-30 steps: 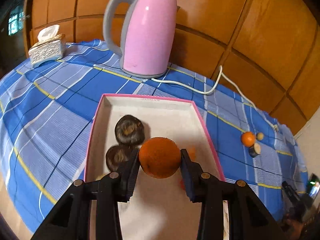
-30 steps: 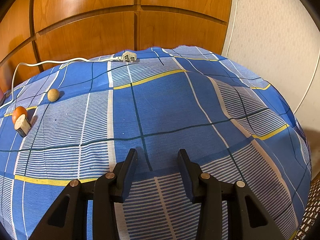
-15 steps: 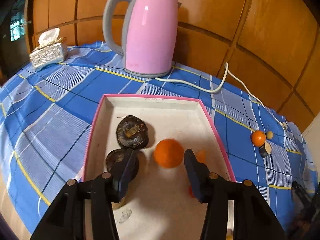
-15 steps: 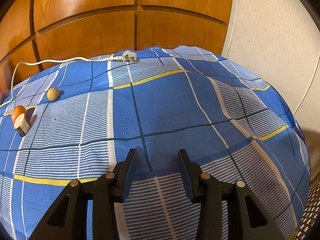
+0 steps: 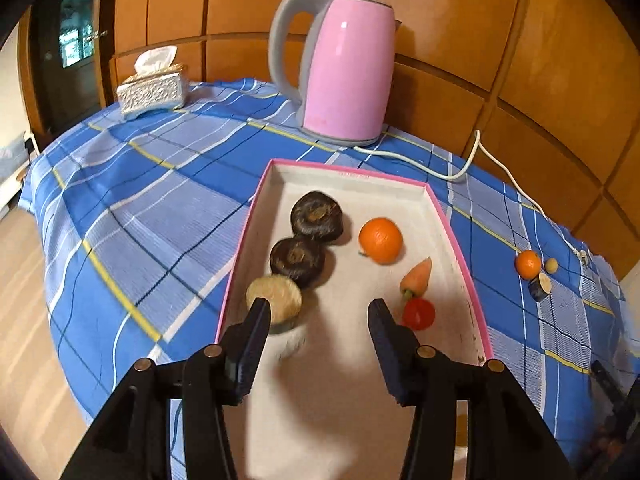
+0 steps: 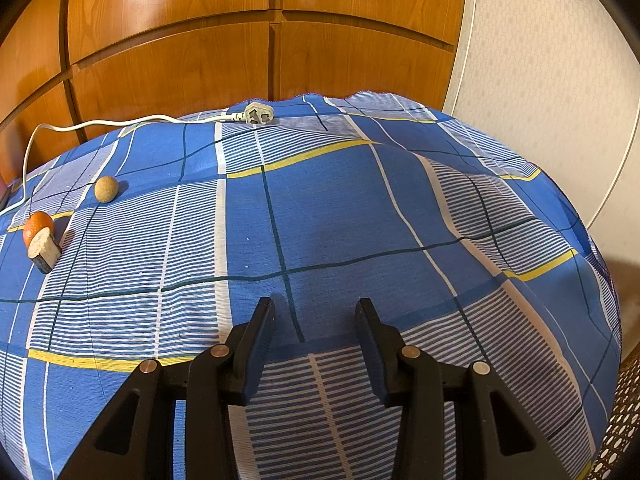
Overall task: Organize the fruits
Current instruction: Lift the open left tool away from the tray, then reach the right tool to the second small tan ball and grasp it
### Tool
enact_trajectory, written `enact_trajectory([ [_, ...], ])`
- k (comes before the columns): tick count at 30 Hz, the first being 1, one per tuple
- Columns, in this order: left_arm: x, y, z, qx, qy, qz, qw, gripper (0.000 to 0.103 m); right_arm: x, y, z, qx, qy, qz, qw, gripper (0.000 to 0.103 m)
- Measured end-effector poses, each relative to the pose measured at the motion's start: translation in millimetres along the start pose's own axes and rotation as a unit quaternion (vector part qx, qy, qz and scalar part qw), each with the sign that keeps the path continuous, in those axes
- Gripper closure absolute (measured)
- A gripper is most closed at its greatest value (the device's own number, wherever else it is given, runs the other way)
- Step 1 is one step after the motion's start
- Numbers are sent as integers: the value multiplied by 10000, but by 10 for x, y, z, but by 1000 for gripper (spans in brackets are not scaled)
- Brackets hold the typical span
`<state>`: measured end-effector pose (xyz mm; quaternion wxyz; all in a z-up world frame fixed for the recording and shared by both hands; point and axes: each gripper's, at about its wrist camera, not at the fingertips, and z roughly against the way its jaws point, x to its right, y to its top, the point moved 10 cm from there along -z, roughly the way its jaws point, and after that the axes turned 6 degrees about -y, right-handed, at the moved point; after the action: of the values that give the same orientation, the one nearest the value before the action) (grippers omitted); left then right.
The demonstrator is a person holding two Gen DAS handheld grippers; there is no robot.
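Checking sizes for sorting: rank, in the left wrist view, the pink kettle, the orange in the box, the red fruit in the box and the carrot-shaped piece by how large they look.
1. pink kettle
2. orange
3. carrot-shaped piece and red fruit: look alike, not ranked.

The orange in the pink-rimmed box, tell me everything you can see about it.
The orange is small, round and bright, with a dimpled, slightly glossy peel and a small dark bit at its lower left edge. It rests on the pale floor of the pink-rimmed box, right of the two dark round fruits and just beyond the little carrot-shaped piece. It appears to touch only the box floor. The left gripper is clear of it, jaws apart and empty.
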<state>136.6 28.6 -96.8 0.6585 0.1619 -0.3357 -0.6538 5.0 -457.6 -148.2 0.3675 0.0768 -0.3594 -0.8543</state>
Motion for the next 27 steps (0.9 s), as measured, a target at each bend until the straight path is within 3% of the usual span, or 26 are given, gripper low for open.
enact_trajectory([
  [27, -282, -266, 211, 36, 100, 322, 9994, 46, -21, 10, 7, -18, -77, 55, 10000, 61],
])
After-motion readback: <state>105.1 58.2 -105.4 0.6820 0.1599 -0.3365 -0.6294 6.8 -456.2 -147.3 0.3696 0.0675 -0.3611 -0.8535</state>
